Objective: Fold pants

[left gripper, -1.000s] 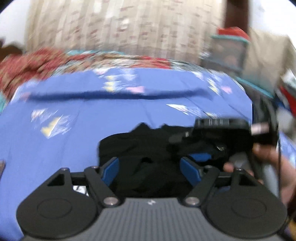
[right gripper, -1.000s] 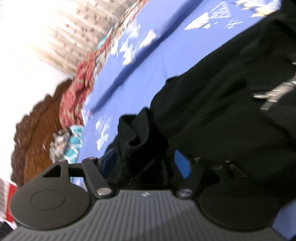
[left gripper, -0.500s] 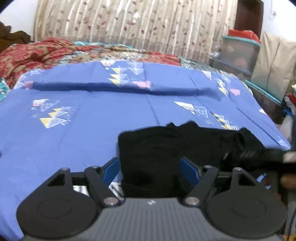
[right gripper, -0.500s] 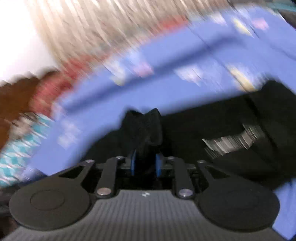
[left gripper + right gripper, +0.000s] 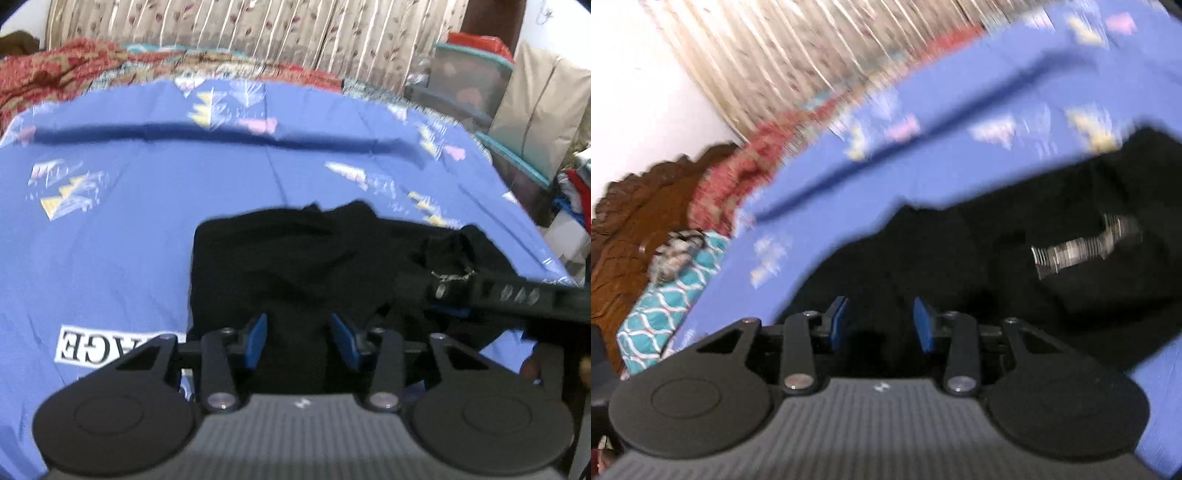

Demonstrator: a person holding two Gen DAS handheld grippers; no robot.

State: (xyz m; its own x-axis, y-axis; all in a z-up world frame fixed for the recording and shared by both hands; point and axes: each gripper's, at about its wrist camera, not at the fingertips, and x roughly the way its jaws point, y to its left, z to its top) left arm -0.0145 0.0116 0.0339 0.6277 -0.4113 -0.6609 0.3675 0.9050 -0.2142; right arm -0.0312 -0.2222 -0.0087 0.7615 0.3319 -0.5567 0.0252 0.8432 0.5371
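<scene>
Black pants (image 5: 310,258) lie folded in a compact bundle on a blue patterned bedsheet (image 5: 147,192). My left gripper (image 5: 301,343) is open, its blue pads over the bundle's near edge, holding nothing. My right gripper (image 5: 881,323) is open above the pants (image 5: 997,258), which fill the middle and right of its blurred view. A white striped mark (image 5: 1082,251) shows on the cloth. The right gripper's body (image 5: 498,291) reaches in from the right in the left wrist view, lying over the bundle's right end.
A red patterned blanket (image 5: 62,74) lies at the bed's far left, beige curtains (image 5: 258,33) behind. Plastic storage boxes (image 5: 469,85) and bags stand to the right of the bed. A carved wooden headboard (image 5: 631,229) and a teal pillow (image 5: 661,302) show in the right wrist view.
My right gripper was shut on a fold of the pants half a second ago and has opened, letting the cloth drop. The left gripper stayed open and moved closer over the bundle.
</scene>
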